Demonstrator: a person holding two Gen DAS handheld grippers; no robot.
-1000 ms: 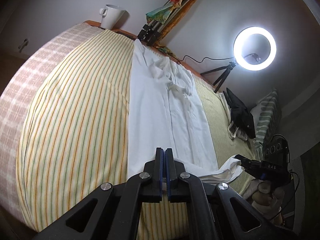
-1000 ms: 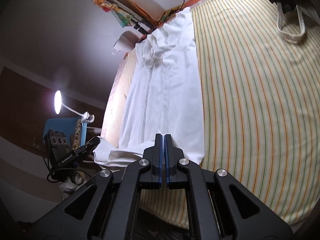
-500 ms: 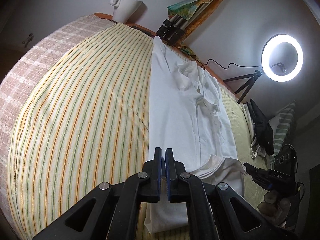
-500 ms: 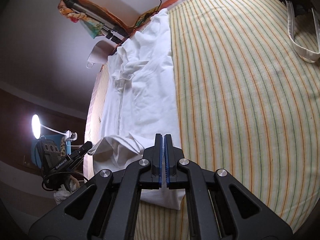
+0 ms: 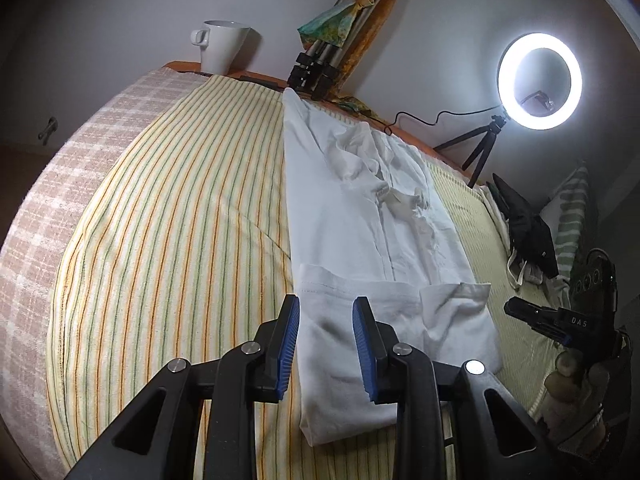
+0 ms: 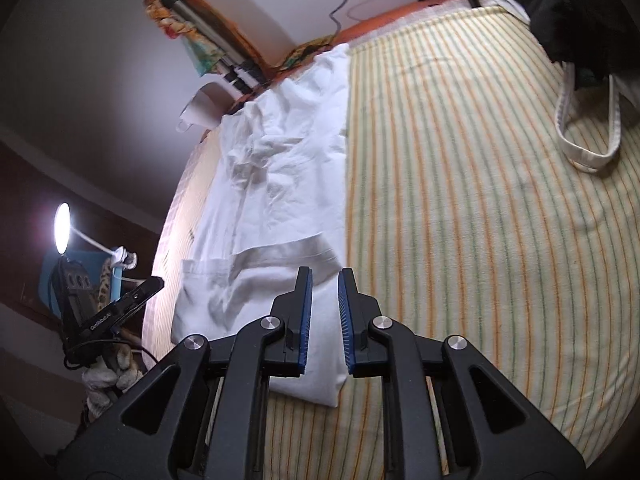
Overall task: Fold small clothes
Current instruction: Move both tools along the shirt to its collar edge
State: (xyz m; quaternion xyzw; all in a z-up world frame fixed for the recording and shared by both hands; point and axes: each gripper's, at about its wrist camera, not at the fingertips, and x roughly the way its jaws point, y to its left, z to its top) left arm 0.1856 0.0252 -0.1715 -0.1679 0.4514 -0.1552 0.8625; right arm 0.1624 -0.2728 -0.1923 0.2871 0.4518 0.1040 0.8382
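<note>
A white garment (image 5: 360, 208) lies lengthwise on the striped bedcover (image 5: 180, 220), with its near end folded up over its body. My left gripper (image 5: 326, 308) hovers over the left part of that fold. Its jaws are opening; cloth shows below the gap, but the blue pads (image 5: 289, 332) are not pressing on it. In the right wrist view the same garment (image 6: 280, 200) lies left of centre. My right gripper (image 6: 324, 278) is over the fold's right corner, jaws opening and free of the cloth. Each gripper also shows in the other's view: right gripper (image 5: 536, 316), left gripper (image 6: 140, 294).
A white mug (image 5: 222, 46) and folded tripod (image 5: 320, 68) stand on the headboard ledge. A lit ring light (image 5: 540, 82) is at the back right. A black bag (image 5: 528, 232), white straps (image 6: 588, 128) and a striped pillow (image 5: 570, 216) lie at the bed's right. A desk lamp (image 6: 62, 230) glows at the left.
Both grippers moved forward along the garment, carrying its near end up over the body. Their jaws, shut on the cloth before, now stand apart and the fold rests on the garment.
</note>
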